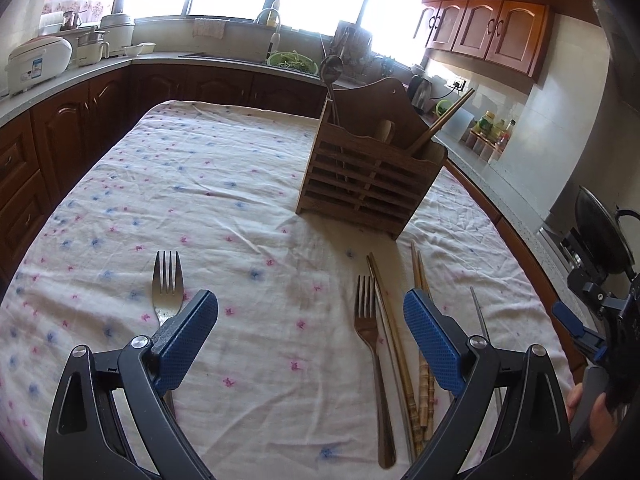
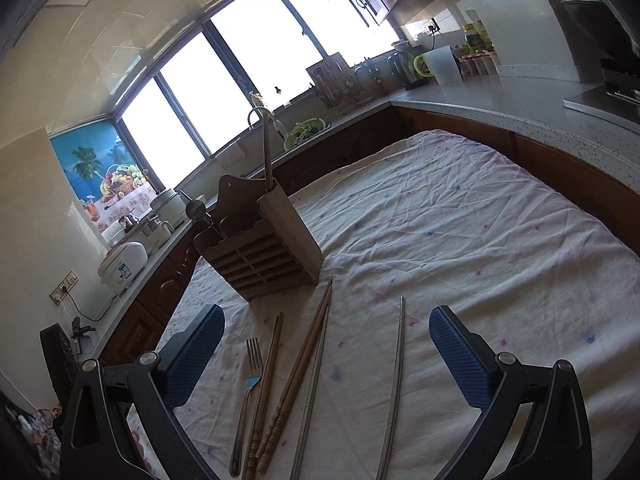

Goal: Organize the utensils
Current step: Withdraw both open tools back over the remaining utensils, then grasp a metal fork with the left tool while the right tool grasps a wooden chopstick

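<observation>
A slatted wooden utensil holder (image 1: 368, 178) (image 2: 260, 256) stands on the flowered tablecloth (image 1: 224, 184) with a ladle (image 1: 331, 68) and a chopstick (image 1: 444, 120) sticking out of it. In front of it lie a fork (image 1: 370, 320) (image 2: 250, 364), wooden chopsticks (image 1: 424, 364) (image 2: 304, 360) and metal chopsticks (image 2: 396, 384). A second fork (image 1: 166, 284) lies to the left, partly under my left finger. My left gripper (image 1: 310, 312) hovers open over the cloth between the two forks. My right gripper (image 2: 326, 328) is open above the chopsticks, empty.
Kitchen counters (image 1: 80, 72) wrap around the table, with a rice cooker (image 1: 38, 64), a sink with greens (image 1: 290, 60), a kettle (image 2: 404, 66) and bottles (image 1: 490, 128). A wok (image 1: 604, 232) sits at the right. The right gripper's body and a hand (image 1: 592, 392) show at the left view's right edge.
</observation>
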Demonstrator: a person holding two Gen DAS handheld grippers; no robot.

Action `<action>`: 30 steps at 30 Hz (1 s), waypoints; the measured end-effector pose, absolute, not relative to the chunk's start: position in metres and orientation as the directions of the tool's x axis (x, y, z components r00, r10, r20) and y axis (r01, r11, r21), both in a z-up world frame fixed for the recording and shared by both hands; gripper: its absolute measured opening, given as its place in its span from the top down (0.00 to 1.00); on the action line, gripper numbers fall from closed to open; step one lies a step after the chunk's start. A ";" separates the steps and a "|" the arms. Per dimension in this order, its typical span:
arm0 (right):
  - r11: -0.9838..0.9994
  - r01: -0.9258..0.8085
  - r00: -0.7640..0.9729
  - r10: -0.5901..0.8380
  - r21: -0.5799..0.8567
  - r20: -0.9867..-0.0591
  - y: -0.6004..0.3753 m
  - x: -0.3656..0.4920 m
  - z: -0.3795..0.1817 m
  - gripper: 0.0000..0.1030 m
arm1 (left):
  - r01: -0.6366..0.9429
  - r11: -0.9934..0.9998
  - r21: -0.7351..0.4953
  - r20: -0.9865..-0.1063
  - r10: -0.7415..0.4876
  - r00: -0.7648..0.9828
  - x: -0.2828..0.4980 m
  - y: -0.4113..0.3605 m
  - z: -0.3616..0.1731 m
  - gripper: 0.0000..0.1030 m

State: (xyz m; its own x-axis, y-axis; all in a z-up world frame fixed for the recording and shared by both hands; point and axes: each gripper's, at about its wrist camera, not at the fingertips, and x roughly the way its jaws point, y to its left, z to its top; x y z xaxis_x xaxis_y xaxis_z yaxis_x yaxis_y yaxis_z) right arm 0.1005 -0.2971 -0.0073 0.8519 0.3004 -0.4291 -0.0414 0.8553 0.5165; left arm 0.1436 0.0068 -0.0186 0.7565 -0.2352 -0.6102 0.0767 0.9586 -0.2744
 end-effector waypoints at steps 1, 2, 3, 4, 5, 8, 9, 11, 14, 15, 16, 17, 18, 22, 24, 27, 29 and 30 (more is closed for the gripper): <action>0.856 -0.041 0.850 0.301 0.515 -0.432 -0.297 0.101 -0.008 0.00 | 0.080 0.959 -0.273 -0.612 -0.237 0.755 0.144 0.005 -0.019 0.07; 0.856 -0.042 0.848 0.303 0.516 -0.434 -0.297 0.102 -0.008 0.00 | 0.082 0.959 -0.272 -0.614 -0.239 0.752 0.146 0.003 -0.019 0.07; 0.855 -0.043 0.846 0.306 0.517 -0.436 -0.297 0.102 -0.008 0.00 | 0.085 0.959 -0.270 -0.616 -0.240 0.751 0.146 0.002 -0.020 0.07; 0.855 -0.044 0.845 0.308 0.517 -0.438 -0.297 0.103 -0.009 0.00 | 0.088 0.960 -0.267 -0.618 -0.240 0.748 0.148 0.001 -0.021 0.07; 0.855 -0.043 0.844 0.309 0.517 -0.440 -0.297 0.104 -0.009 0.00 | 0.090 0.960 -0.264 -0.621 -0.241 0.746 0.149 0.000 -0.021 0.07; 0.854 -0.040 0.839 0.310 0.518 -0.446 -0.297 0.107 -0.011 0.00 | 0.096 0.961 -0.261 -0.630 -0.244 0.738 0.152 -0.003 -0.024 0.07; 0.854 -0.039 0.838 0.311 0.518 -0.449 -0.297 0.108 -0.011 0.00 | 0.098 0.960 -0.261 -0.632 -0.246 0.735 0.153 -0.004 -0.025 0.07; 0.855 -0.039 0.836 0.312 0.518 -0.452 -0.297 0.110 -0.012 0.00 | 0.100 0.961 -0.259 -0.635 -0.248 0.732 0.155 -0.005 -0.026 0.07; 0.859 -0.039 0.830 0.313 0.510 -0.463 -0.295 0.115 -0.013 0.00 | 0.104 0.960 -0.259 -0.641 -0.252 0.725 0.158 -0.006 -0.027 0.07; 0.862 -0.040 0.827 0.312 0.506 -0.467 -0.293 0.117 -0.013 0.01 | 0.106 0.961 -0.257 -0.643 -0.252 0.723 0.160 -0.007 -0.028 0.07; 0.867 -0.040 0.825 0.310 0.497 -0.473 -0.291 0.119 -0.012 0.02 | 0.108 0.961 -0.255 -0.646 -0.252 0.721 0.161 -0.008 -0.028 0.07; 0.872 -0.045 0.822 0.309 0.487 -0.478 -0.289 0.121 -0.012 0.03 | 0.109 0.962 -0.251 -0.649 -0.251 0.718 0.162 -0.009 -0.029 0.07; 0.878 -0.051 0.819 0.309 0.475 -0.483 -0.286 0.124 -0.011 0.06 | 0.111 0.962 -0.248 -0.653 -0.251 0.715 0.164 -0.010 -0.030 0.07; 0.892 -0.076 0.785 0.329 0.445 -0.525 -0.273 0.146 -0.012 0.34 | 0.123 0.962 -0.243 -0.669 -0.258 0.697 0.172 -0.015 -0.034 0.07; 0.896 -0.085 0.755 0.343 0.436 -0.559 -0.267 0.162 -0.016 0.46 | 0.132 0.962 -0.239 -0.673 -0.262 0.692 0.176 -0.017 -0.035 0.07; 0.899 -0.096 0.709 0.363 0.426 -0.605 -0.257 0.186 -0.026 0.59 | 0.152 0.962 -0.229 -0.678 -0.269 0.684 0.183 -0.023 -0.036 0.08; 0.899 -0.096 0.668 0.377 0.428 -0.641 -0.251 0.204 -0.035 0.66 | 0.169 0.960 -0.225 -0.684 -0.279 0.674 0.189 -0.027 -0.038 0.11; 0.898 -0.095 0.653 0.382 0.430 -0.654 -0.249 0.212 -0.039 0.71 | 0.178 0.958 -0.224 -0.689 -0.285 0.666 0.193 -0.029 -0.039 0.14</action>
